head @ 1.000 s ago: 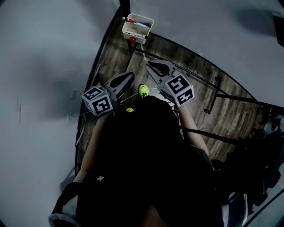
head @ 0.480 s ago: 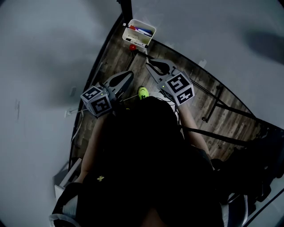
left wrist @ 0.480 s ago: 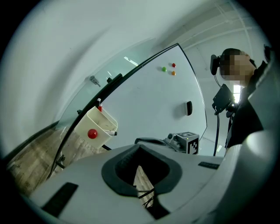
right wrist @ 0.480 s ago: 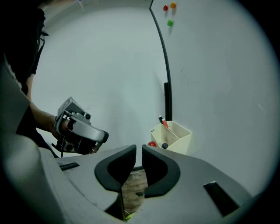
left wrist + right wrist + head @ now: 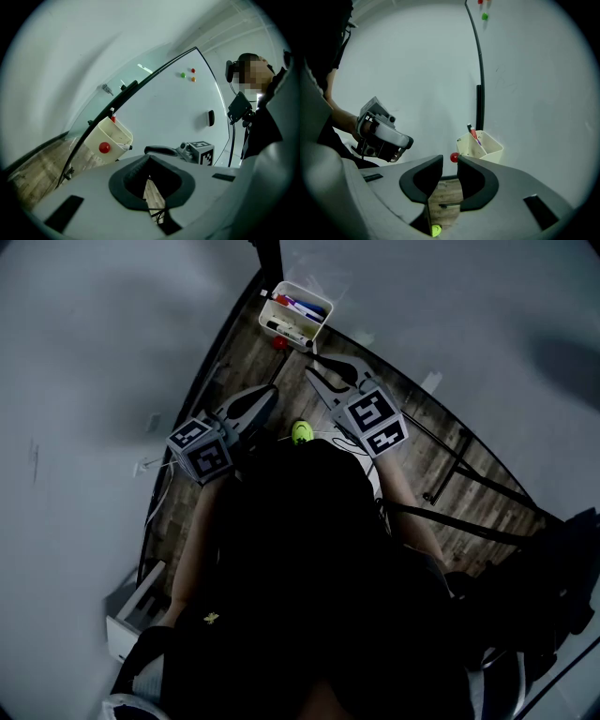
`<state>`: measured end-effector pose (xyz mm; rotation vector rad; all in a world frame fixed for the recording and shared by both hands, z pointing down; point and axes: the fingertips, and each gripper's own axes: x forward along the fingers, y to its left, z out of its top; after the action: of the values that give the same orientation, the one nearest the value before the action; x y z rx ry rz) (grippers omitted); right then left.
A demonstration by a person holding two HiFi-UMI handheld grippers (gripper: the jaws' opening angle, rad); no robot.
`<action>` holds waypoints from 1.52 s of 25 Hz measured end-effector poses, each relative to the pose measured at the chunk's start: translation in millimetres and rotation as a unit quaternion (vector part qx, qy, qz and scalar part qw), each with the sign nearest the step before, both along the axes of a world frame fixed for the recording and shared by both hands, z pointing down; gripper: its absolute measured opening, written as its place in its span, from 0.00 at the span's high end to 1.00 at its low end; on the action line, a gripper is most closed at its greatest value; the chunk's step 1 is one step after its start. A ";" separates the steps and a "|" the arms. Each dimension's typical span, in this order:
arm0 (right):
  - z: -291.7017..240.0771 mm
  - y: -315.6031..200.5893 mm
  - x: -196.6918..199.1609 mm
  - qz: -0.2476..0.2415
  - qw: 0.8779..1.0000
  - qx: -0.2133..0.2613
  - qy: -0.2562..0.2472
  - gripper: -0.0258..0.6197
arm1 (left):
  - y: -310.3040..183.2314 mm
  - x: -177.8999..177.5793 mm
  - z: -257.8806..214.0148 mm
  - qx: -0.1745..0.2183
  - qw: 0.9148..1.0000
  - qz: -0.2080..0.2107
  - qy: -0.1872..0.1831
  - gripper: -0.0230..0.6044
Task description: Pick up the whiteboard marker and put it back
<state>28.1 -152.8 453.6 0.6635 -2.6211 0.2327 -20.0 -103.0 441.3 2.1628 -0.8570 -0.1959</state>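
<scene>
A white marker tray (image 5: 312,297) hangs on the whiteboard's lower edge, with red, blue and black markers (image 5: 298,307) in it. In the right gripper view the same tray (image 5: 487,149) and markers (image 5: 473,133) sit just beyond my right gripper (image 5: 450,162). Its jaws are opening, with a clear gap and nothing between them. In the head view the right gripper (image 5: 319,371) points at the tray from just below it. My left gripper (image 5: 150,157) is shut and empty, lower left of the tray (image 5: 110,140), and shows in the head view as well (image 5: 267,392).
A red magnet (image 5: 279,342) sticks under the tray. The whiteboard (image 5: 178,108) carries an eraser (image 5: 210,118) and small coloured magnets (image 5: 187,74). A black stand frame (image 5: 450,442) crosses the wooden floor. Yellow-green shoes (image 5: 301,432) show below. A person (image 5: 262,122) stands at the right.
Both grippers have moved up toward the tray. The right gripper's jaws, closed before, now stand parted.
</scene>
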 end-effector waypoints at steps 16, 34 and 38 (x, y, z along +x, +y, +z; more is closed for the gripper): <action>14.8 -30.0 -15.0 0.027 0.999 -0.002 0.022 0.73 | -32.6 -18.6 6.2 -0.007 0.999 0.035 0.001 0.96; 28.4 -38.1 -29.4 0.003 0.998 0.009 0.058 0.64 | -43.0 -22.6 9.4 -0.019 0.999 0.048 0.012 0.96; 30.9 -39.8 -33.2 -0.004 0.998 0.014 0.069 0.64 | -41.1 -29.3 11.6 -0.021 0.999 0.039 0.012 0.96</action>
<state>-5.1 -192.6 484.5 0.6560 -2.4990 0.1419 -49.3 -144.1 452.8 2.1462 -0.7541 -0.1629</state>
